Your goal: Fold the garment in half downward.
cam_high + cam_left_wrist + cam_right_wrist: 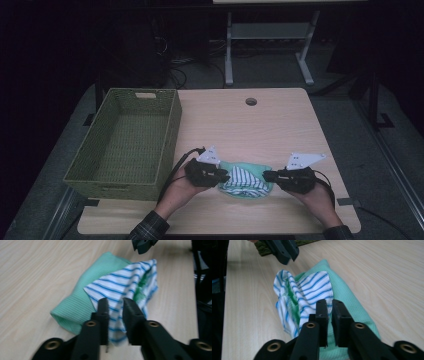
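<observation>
Striped cloth (243, 181), white with blue lines, lying folded over a green cloth (248, 168) at the near edge of the tabletop (280, 120), between both grippers. Left gripper (223, 176): fingers (103, 312) narrowly parted over the striped edge, pads not pressing. Right gripper (268, 175): fingers (322, 312) almost together at the opposite end, whether pinching fabric cannot tell. Soft, light, limp; likely to sag and unfold when lifted; best taken at opposite corners or along the folded edge, both layers together. Farther left, a green woven basket (172, 125).
</observation>
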Action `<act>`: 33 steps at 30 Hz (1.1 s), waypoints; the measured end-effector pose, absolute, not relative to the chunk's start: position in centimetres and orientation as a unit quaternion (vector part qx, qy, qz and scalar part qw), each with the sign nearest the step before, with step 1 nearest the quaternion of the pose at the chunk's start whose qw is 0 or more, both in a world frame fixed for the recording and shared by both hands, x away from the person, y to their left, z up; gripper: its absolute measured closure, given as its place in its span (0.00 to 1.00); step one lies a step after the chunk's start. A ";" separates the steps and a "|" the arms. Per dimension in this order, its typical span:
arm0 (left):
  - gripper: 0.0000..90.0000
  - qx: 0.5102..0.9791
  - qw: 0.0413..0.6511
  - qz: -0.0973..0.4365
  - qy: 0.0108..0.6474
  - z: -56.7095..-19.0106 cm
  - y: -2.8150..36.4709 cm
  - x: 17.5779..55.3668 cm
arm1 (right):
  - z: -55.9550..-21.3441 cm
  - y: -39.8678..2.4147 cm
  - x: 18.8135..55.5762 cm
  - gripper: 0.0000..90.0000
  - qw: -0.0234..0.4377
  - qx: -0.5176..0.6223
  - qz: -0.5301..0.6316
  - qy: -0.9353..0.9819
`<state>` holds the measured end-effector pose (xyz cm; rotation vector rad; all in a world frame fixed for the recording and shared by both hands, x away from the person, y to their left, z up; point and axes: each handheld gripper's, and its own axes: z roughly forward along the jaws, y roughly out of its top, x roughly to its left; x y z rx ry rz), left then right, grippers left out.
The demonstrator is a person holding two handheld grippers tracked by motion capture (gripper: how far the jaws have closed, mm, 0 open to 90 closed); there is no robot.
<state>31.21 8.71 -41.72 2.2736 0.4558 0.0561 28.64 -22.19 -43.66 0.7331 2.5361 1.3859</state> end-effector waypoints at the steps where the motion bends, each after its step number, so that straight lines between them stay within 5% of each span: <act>1: 0.90 0.898 0.399 0.016 0.182 -41.9 8.5 31.4 | -43.7 -21.9 28.9 0.95 0.079 0.246 0.461 0.849; 20: 0.92 0.934 0.328 0.002 0.141 -45.2 6.4 29.8 | -46.4 -19.4 27.1 1.00 0.023 0.203 0.413 0.887; 33: 0.94 0.915 0.363 -0.001 0.174 -44.0 7.0 30.5 | -45.2 -19.8 28.1 1.00 0.035 0.219 0.438 0.871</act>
